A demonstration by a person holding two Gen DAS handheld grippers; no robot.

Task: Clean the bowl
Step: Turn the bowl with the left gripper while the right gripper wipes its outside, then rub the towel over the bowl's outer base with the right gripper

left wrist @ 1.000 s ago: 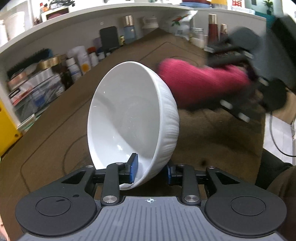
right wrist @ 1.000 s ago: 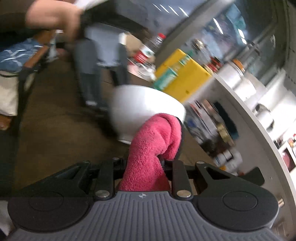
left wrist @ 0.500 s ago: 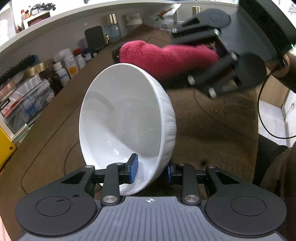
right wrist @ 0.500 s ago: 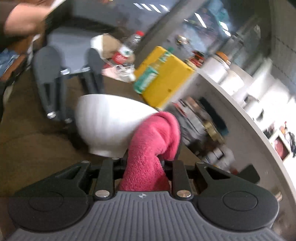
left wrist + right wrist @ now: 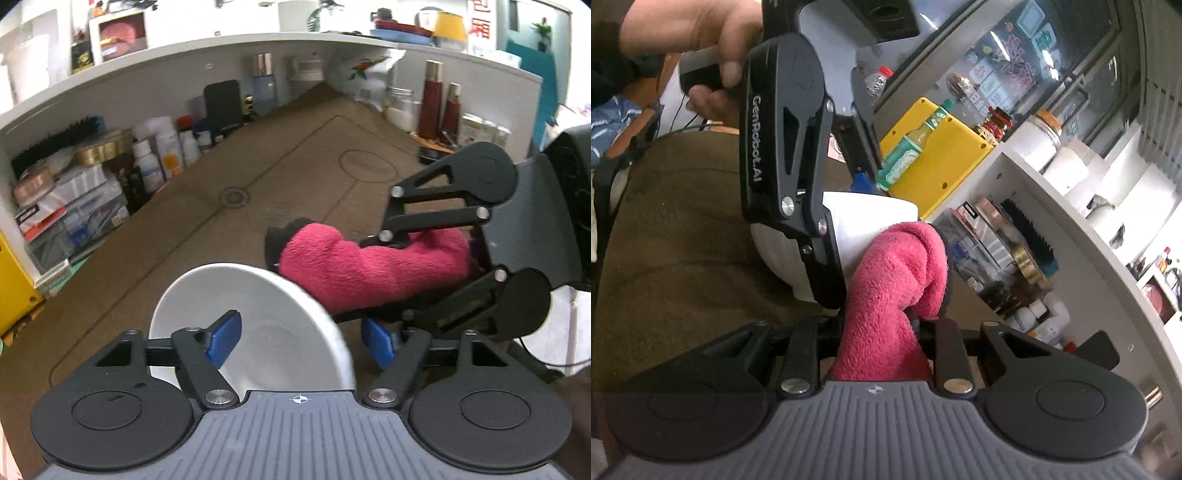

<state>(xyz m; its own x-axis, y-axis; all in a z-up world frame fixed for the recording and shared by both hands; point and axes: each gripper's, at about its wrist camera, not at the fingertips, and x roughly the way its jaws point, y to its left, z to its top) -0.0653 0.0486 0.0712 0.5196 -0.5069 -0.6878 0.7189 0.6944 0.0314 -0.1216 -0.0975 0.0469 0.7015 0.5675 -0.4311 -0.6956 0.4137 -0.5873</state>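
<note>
The white bowl [image 5: 258,325] sits low on the brown mat [image 5: 184,229], its opening turned up toward the left wrist camera. My left gripper [image 5: 301,341] is open and straddles the bowl's right wall, one blue pad [image 5: 225,338] inside and the other outside with a small gap. To the bowl's right, my right gripper [image 5: 354,273] is shut on a pink fluffy cloth [image 5: 369,266], whose tip lies at the rim's outer side. The right wrist view shows the cloth [image 5: 894,280] curled against the bowl [image 5: 775,262], with the left gripper [image 5: 846,236] over it.
A white shelf [image 5: 110,96] crowded with bottles and boxes runs along the left and back. A yellow box [image 5: 938,155] with a green bottle stands behind the bowl. Red flasks and jars [image 5: 439,107] are at the back right. A hand [image 5: 701,33] holds the left gripper's handle.
My left gripper's jaws have spread apart from the bowl's wall, and the bowl now sits lower with its opening up. The right gripper with the cloth came down to the bowl's right side.
</note>
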